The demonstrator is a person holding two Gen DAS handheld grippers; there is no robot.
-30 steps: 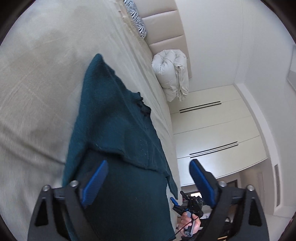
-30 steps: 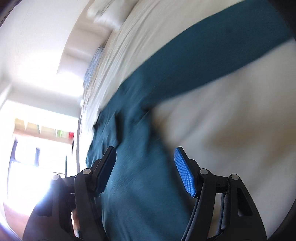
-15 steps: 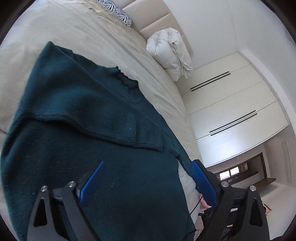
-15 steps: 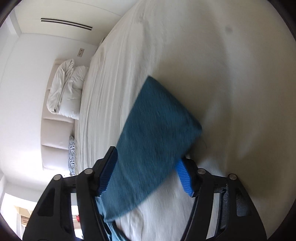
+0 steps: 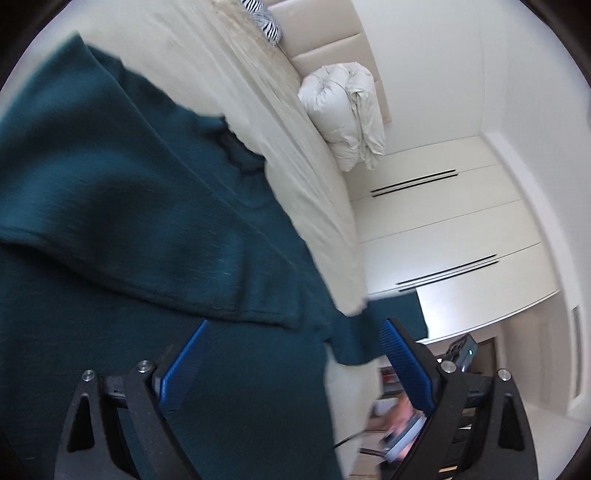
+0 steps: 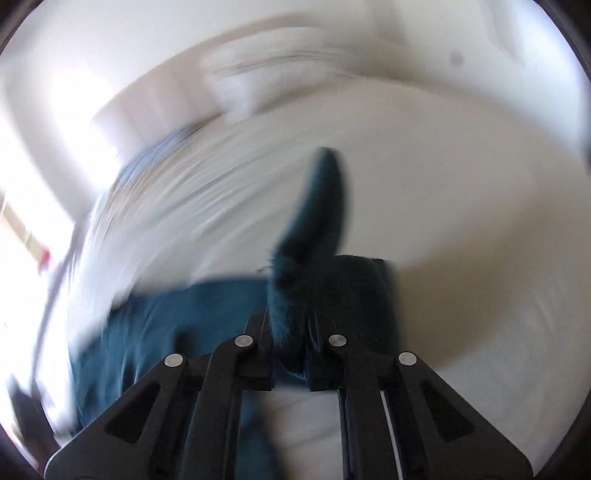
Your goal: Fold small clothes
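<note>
Two grippers work one dark teal sweater (image 5: 122, 229) on a cream-sheeted bed (image 5: 303, 177).

The left gripper (image 5: 295, 365) is spread wide, its blue pads (image 5: 184, 365) apart and gripping nothing, poised above the sweater's lower part near the bed's side edge. The sweater lies flat across the bed with one sleeve folded over its body, and a strip of its fabric (image 5: 388, 325) hangs past the mattress edge. The right gripper (image 6: 290, 354) is clenched on a bunch of the teal fabric (image 6: 325, 280), which sticks up in a ridge beyond its fingers; that view is heavily motion-blurred. At the head of the bed sit a rolled white duvet (image 5: 343, 114) and a zebra-striped pillow (image 5: 264, 22), with white wardrobe doors (image 5: 443, 229) beyond the bed's side.
</note>
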